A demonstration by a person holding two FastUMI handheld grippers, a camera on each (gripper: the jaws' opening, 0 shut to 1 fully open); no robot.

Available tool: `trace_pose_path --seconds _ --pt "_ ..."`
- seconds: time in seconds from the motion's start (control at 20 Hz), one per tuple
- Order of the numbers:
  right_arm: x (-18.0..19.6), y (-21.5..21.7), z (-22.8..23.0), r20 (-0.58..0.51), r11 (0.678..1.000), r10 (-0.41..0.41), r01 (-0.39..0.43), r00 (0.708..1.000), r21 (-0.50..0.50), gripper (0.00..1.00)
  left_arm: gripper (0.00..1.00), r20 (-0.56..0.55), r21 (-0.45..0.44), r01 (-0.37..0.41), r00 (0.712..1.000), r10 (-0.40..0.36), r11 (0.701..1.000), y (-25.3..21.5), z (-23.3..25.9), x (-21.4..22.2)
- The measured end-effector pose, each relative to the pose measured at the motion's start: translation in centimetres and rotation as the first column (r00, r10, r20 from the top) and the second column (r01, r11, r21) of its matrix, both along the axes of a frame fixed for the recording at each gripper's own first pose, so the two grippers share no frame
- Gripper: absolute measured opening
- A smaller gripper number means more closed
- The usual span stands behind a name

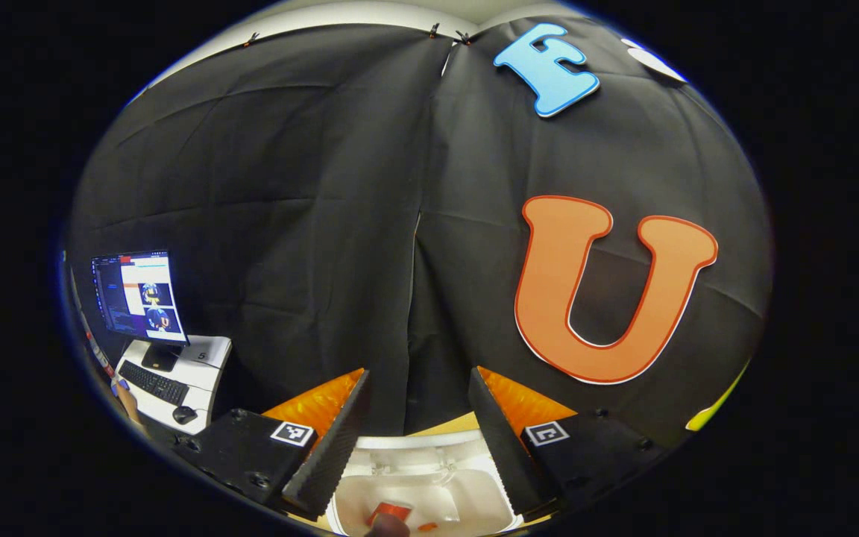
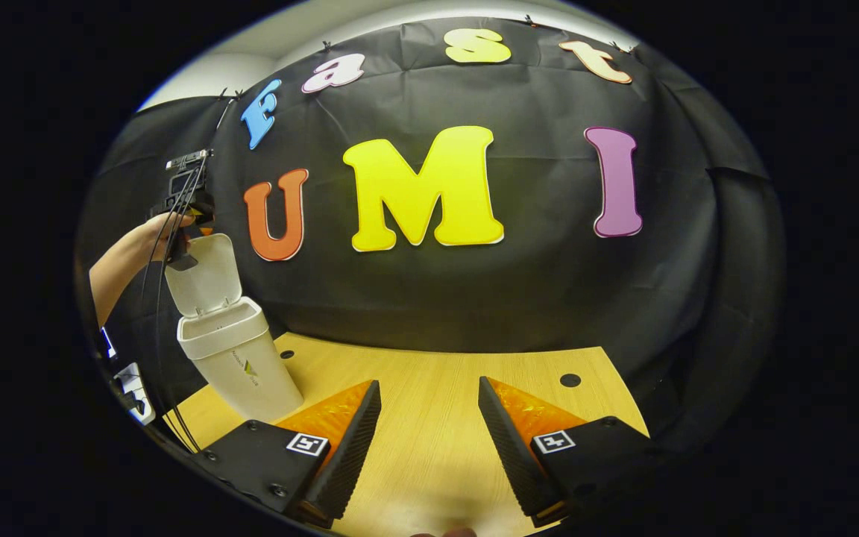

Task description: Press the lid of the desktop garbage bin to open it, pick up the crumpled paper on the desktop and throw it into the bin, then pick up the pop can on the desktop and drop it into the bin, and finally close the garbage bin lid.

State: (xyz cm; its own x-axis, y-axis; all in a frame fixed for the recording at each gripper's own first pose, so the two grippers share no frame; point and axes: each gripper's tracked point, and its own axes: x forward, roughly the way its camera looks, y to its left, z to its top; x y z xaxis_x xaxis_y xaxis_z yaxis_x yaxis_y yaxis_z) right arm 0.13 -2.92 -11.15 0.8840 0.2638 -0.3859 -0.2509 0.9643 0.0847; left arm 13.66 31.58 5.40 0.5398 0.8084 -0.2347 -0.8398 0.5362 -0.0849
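Left tongs [image 1: 418, 440] spread wide, empty, above open bin [image 1: 429, 492]; can [image 1: 388, 513] inside bin. Right tongs [image 2: 429, 440] spread wide, empty, over table [image 2: 429, 373] beside bin.

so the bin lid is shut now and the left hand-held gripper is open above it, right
Not quite: the lid is up, standing open over the bin, as the right gripper view shows. The left hand-held gripper is open above it.

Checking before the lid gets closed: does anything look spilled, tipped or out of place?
Nothing stands out. The bin stands upright on the table, lid raised, with the pop can inside.
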Motion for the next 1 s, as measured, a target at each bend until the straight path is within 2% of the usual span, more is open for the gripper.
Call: trace_pose_path --seconds 0.15,0.45,0.6,0.8,1.0 --pt "-0.6 0.0 0.1 0.013 1.000 0.010 -0.011 1.000 0.011 0.84 0.84 0.011 0.018 0.006 1.000 -0.006 1.000 -2.9 -1.4 -1.7" --pt "-2.1 -1.4 0.0 0.025 1.000 0.026 -0.027 0.999 0.008 0.84 0.84 -0.001 0.013 0.055 0.998 -0.055 0.998 -8.5 -6.0 -3.6" --pt "-2.6 -2.4 -0.4 0.017 1.000 0.027 -0.027 1.000 -0.002 0.84 0.85 -0.022 0.023 0.068 0.997 -0.068 0.997 -10.1 -8.2 -4.3" --pt "-2.9 -3.6 -0.8 -0.001 1.000 0.014 -0.014 1.000 -0.007 0.84 0.87 -0.053 -0.031 0.073 0.996 -0.075 0.997 -11.7 -11.9 -4.5" --pt "-2.9 -3.8 -1.2 -0.012 1.000 0.019 -0.019 1.000 -0.020 0.84 0.87 -0.081 -0.029 0.074 0.994 -0.076 0.997 -12.2 -13.4 -4.3"
